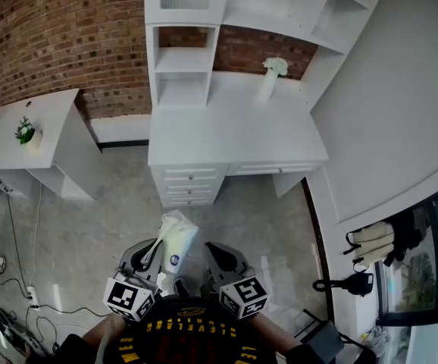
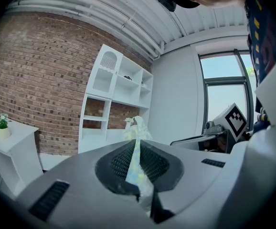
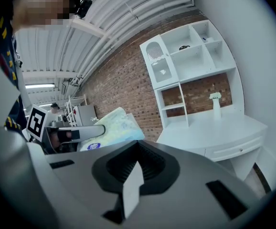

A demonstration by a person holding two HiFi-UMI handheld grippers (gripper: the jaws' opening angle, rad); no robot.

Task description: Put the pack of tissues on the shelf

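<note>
You're looking down on a white surface (image 1: 226, 139) pushed against a brick wall (image 1: 60, 36), with drawers under its front edge and a white shelf (image 1: 183, 59) unit rising at its back. A slim white vase (image 1: 270, 78) of pale flowers stands near the rear of the surface, right of the shelf's open cubbies. Off to your left there's a smaller white surface (image 1: 52, 120) carrying a little potted plant (image 1: 26, 133), and cables (image 1: 22, 279) trail over the grey floor (image 1: 242, 218) below it. A plain white wall runs along your right, with a window (image 1: 423, 271) further back.

Now the pack of tissues (image 1: 175, 243): it's up in the air over the floor, close to your body, well apart from the surface and the shelf. Your left tool (image 1: 158, 260) has it. In the left gripper view the jaws are pinched tight on a thin fold of the wrapper (image 2: 137, 128), and the pack rises above and ahead of them. Your right tool (image 1: 220, 256) sits just beside the pack on its right, not touching it; its jaws are pressed together with nothing gripped. In the right gripper view the pack (image 3: 111, 128) shows off to the left.
</note>
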